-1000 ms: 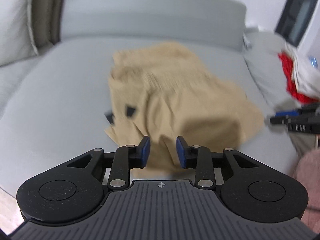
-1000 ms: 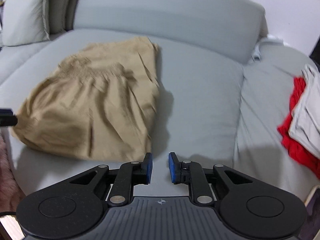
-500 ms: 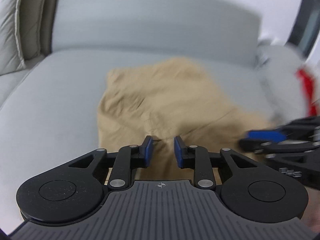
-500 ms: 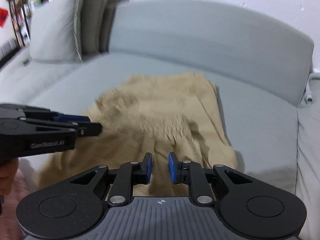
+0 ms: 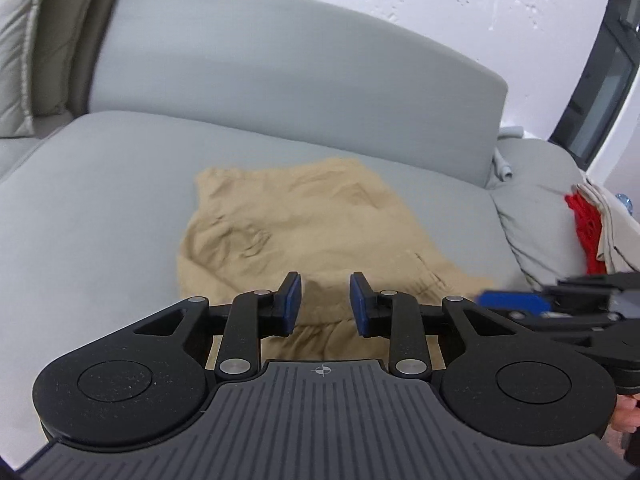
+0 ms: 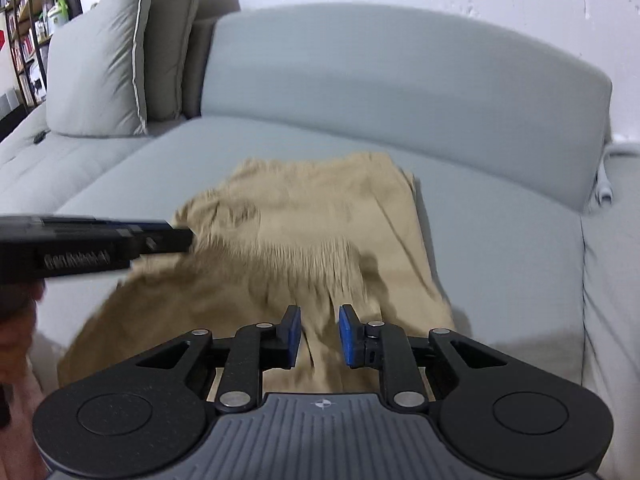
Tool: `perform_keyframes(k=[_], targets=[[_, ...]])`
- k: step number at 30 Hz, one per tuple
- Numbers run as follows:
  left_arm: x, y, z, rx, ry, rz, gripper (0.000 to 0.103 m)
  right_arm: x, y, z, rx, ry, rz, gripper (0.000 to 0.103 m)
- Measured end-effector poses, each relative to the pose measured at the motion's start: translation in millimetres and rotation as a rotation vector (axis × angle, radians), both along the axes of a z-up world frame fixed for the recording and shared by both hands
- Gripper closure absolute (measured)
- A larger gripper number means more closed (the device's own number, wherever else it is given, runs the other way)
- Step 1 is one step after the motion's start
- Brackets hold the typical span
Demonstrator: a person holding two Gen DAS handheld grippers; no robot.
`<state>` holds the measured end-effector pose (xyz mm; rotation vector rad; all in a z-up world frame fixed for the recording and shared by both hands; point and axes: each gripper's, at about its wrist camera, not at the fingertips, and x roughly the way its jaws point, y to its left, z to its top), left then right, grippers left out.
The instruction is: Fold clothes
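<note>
A tan pair of shorts [image 5: 304, 232] lies crumpled on the grey sofa seat [image 5: 100, 200]; it also shows in the right wrist view [image 6: 312, 240]. My left gripper [image 5: 325, 303] is open and empty, hovering just above the near edge of the shorts. My right gripper [image 6: 319, 336] is open and empty, above the near right part of the shorts. The right gripper shows at the right edge of the left wrist view [image 5: 516, 300]. The left gripper shows at the left of the right wrist view [image 6: 160, 236], over the shorts' left edge.
The sofa backrest [image 5: 280, 80] rises behind the shorts. Grey cushions [image 6: 96, 72] stand at the back left. A pile of red and white clothes [image 5: 592, 232] lies on the right seat. A bookshelf [image 6: 28, 36] stands far left.
Both grippers have moved in over the near edge of the shorts and come closer together. The views have tilted up toward the backrest. Both jaws stay open and empty.
</note>
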<state>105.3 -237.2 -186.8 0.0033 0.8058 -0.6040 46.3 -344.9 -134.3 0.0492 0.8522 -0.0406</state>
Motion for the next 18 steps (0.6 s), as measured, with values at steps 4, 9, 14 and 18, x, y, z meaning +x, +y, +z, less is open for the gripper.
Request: perform_keyframes(k=[4,9,14,18], targets=[[13,-15,-16,0.053,0.03,-0.014,0.072,30,5,-14,-0.024,0.017,-0.015,0.084],[25,-22,-37,0.137,0.099,-0.023,0.074,50,-1,-50,-0.02,0.142,-0.059,0.086],[22,-20,-33,0.12,0.081,-0.017,0.074,55,4,-49,-0.039,0.158,-0.06,0.085],[11,-3,-11,0.069,0.027,0.002,0.071,40,-5,-18,0.038,0.067,-0.096,0.081]])
